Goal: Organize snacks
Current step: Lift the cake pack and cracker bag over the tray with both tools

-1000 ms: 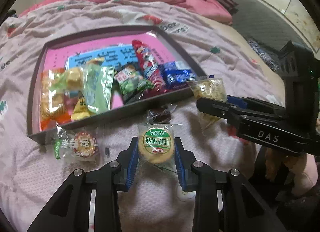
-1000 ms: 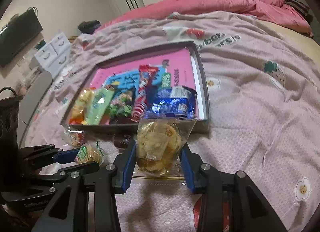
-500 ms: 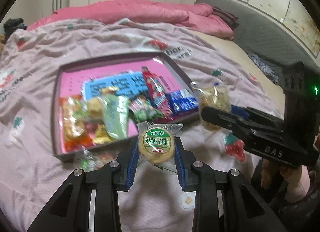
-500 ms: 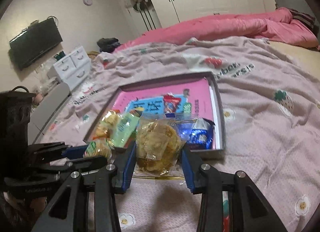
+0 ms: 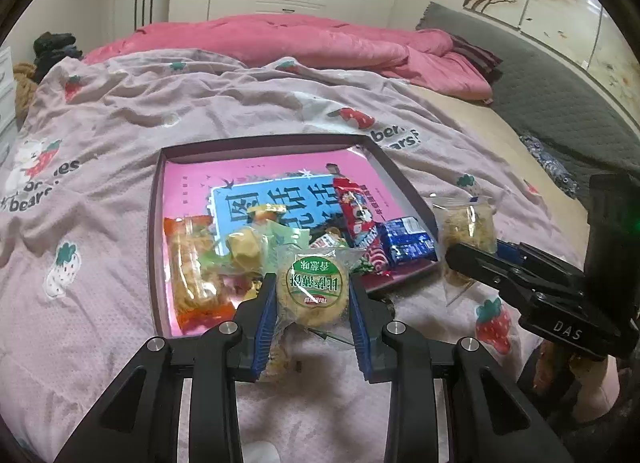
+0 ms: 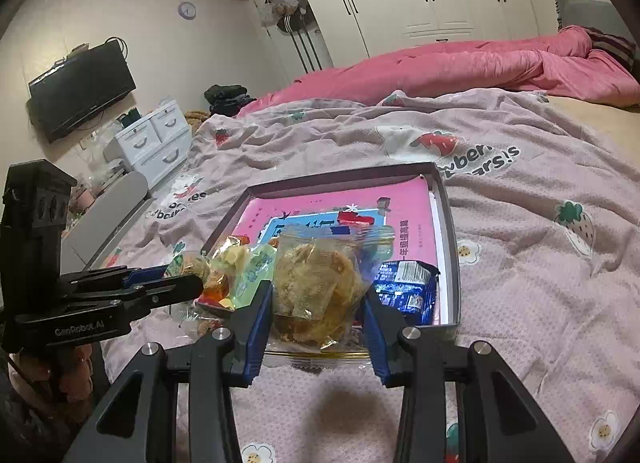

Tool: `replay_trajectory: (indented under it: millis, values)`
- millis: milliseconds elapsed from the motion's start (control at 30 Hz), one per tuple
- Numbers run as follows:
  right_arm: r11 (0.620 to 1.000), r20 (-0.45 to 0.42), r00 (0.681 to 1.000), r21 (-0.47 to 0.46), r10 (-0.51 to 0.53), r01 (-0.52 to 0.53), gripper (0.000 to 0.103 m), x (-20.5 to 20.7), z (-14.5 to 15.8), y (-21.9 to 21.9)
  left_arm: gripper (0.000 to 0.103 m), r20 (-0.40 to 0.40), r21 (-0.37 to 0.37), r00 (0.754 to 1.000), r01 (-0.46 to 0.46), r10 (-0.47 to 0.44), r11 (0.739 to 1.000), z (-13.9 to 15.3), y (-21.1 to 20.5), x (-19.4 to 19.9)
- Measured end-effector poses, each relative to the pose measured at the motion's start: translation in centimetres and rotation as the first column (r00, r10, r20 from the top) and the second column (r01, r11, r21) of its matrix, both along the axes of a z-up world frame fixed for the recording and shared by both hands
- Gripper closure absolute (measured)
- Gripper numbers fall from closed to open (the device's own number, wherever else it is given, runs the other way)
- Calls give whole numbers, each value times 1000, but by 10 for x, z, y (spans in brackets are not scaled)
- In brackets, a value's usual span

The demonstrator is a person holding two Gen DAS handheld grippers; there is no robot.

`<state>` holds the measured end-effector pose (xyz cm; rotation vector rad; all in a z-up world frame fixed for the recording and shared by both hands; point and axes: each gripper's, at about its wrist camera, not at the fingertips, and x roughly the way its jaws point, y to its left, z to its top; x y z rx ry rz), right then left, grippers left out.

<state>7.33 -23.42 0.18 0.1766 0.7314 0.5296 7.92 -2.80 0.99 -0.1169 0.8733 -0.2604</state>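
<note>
Now higher | left gripper (image 5: pixel 313 305) clamps biscuit pack (image 5: pixel 313 288) | right gripper (image 6: pixel 316 305) clamps cracker bag (image 6: pixel 316 287) (both lifted)

Glossy clear plastic wraps the round biscuit (image 5: pixel 313 290); the bedspread (image 5: pixel 120 135) is soft matt cloth; the blue packet (image 6: pixel 408 292) looks shiny foil.

"DAS" on right claw (image 5: pixel 472 259), "bears" on bedspread (image 5: pixel 240 103)

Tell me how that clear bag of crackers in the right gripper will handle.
The cracker bag looks light but fragile; hard squeezing would likely crush the pieces inside. Its loose, glossy film sags below the right gripper, so it may slip or swing.
</note>
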Motion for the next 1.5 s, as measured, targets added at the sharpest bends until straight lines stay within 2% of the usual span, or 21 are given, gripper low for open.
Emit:
replay_trajectory:
  millis: [767, 1500]
  values:
    - [997, 37, 997, 35, -63, 62, 61, 23, 5, -12, 68, -3, -13, 998, -59, 59, 998, -9, 7, 33]
    - [997, 29, 997, 12, -76, 75, 61, 40, -4, -8, 68, -58, 22, 998, -15, 16, 1000, -39, -20, 59]
